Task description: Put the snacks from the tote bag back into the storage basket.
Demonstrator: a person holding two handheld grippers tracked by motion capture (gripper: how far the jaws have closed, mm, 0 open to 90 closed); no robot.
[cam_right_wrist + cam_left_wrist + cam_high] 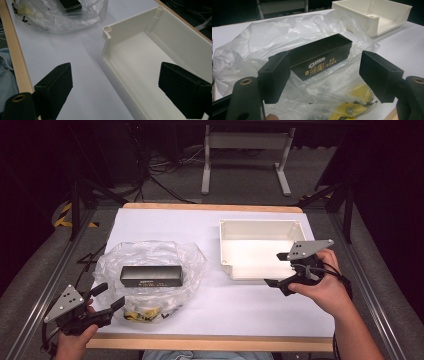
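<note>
Left claw (102, 301) wide open, empty, just short of the box (151, 275) at the bench (165, 222) edge. Box dark, long, stiff-looking cardboard, lying flat on a crumpled clear bag (150, 257); probably light, smooth-sided, rather slick. Best taken across the narrow width near the middle, keeping clear of the loose, slippery film. Right of the box, white tray (260, 225), empty. Right claw (278, 269) open, holding nothing, above the tray's near rim.
</note>
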